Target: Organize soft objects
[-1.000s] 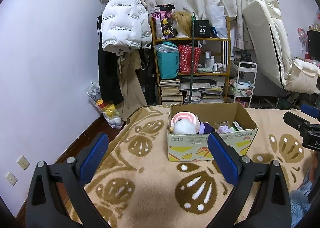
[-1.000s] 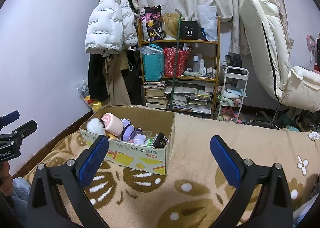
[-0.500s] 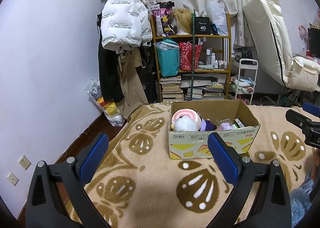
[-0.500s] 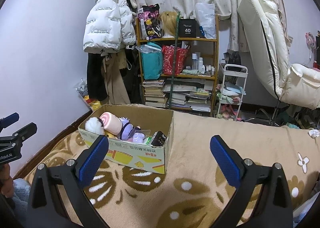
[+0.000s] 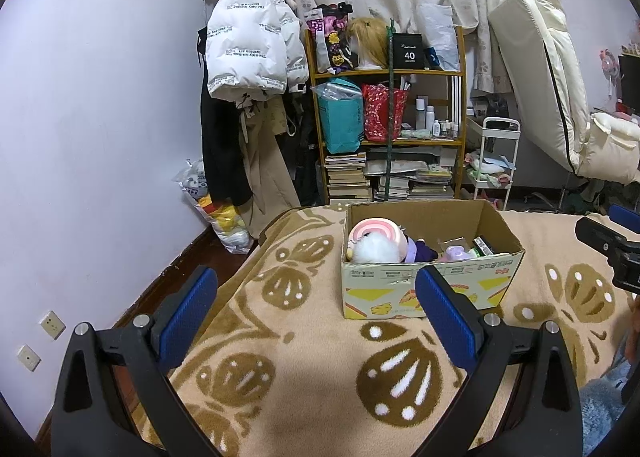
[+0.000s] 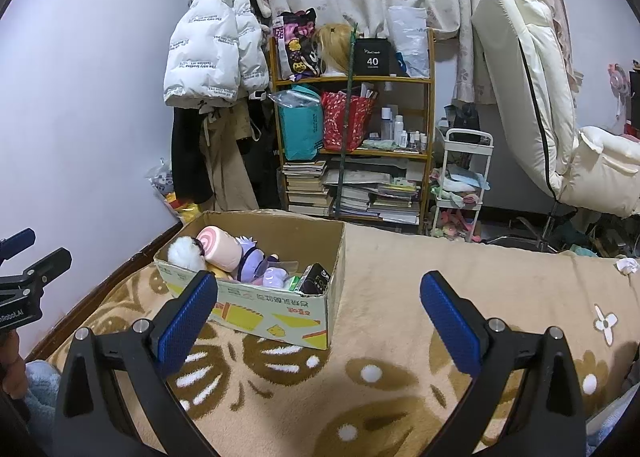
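A: Left gripper [image 5: 316, 303]?
B: Jaws spread wide, nothing between the blue pads [image 5: 186, 315]. Held above the blanket [image 5: 280, 377], beige with brown leaf shapes, pointing at the box.
A: Right gripper [image 6: 318, 307]?
B: Same, jaws wide apart and empty, over the blanket [image 6: 400, 297]. The box sits ahead and to its left.
A: Where's the cardboard box [image 5: 428, 289]?
B: On the blanket toward its far edge, open top, yellow and red print on the front. In the right view the box [image 6: 264, 313] is nearer the blanket's left edge.
A: Contents?
B: Soft toys piled at the left end: a white fluffy toy [image 5: 374, 249] touching a pink roll-shaped plush [image 5: 370, 229], a purple doll [image 5: 418, 253] beside them. Right view shows the same fluffy toy [image 6: 185, 253], pink roll [image 6: 220, 251] and purple doll [image 6: 252, 263], plus a dark packet [image 6: 316, 279] at the box's right end.
A: Either gripper touching the box?
B: No, both apart from it.
A: Background?
B: Wooden shelf [image 5: 386, 109] with bags, bottles and stacked books past the blanket's far edge. White puffer jacket [image 5: 250, 53] hanging left of it, cream recliner chair [image 6: 536, 97] to the right.
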Demonstrator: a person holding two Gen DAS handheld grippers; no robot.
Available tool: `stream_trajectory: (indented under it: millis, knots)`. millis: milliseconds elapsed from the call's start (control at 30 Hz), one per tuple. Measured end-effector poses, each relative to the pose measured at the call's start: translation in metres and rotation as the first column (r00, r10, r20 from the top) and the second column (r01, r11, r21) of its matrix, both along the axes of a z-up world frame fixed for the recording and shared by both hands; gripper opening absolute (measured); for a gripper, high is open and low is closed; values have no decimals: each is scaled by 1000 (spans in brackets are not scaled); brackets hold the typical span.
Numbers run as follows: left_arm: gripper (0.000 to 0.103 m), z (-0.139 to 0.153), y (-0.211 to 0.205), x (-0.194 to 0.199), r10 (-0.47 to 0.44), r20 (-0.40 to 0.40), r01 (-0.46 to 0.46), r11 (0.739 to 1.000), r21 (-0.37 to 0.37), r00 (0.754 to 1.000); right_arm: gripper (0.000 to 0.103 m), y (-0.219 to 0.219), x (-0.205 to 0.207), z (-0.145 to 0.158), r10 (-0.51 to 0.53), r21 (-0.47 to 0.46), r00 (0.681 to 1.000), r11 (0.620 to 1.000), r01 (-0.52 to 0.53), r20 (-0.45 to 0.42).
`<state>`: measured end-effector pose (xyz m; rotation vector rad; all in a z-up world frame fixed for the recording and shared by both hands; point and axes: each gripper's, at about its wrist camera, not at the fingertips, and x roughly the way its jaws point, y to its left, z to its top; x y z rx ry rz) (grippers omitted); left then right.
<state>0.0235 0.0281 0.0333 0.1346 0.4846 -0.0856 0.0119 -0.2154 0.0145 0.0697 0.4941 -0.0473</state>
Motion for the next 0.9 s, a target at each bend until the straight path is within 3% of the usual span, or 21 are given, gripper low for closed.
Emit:
stream_trajectory:
  millis: [900]
  knots:
    - [98,-4,2,4,-1,-26,1,1000,-5,1000,103,-1,1,-1,3,6,1000,1000,-3,-10]
